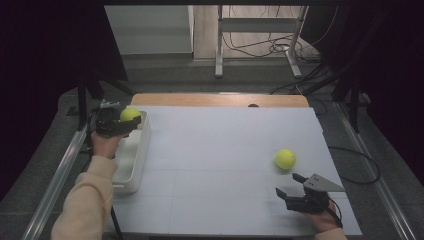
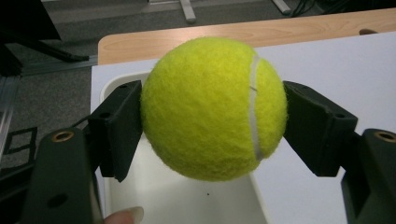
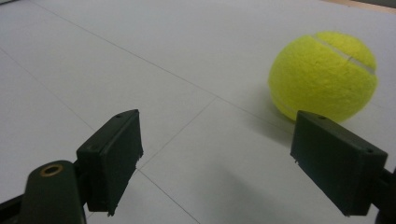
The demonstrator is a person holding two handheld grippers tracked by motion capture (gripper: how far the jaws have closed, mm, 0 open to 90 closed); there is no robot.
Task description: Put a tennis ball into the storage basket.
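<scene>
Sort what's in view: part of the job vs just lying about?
Job:
- tennis ball clamped in left tool, over the white bin
- second tennis ball on the white mat, ahead of the open right tool

Lying about:
- cables on the floor
- metal stand behind the table

Yellow-green tennis ball (image 2: 212, 109) clamped above white bin (image 2: 224, 200).

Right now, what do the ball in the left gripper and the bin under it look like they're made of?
The tennis ball looks like fuzzy yellow-green felt: a visible nap and a white curved seam. The white bin looks like smooth moulded plastic, with rounded corners and a plain matte wall, though the material can't be confirmed by sight.
</scene>
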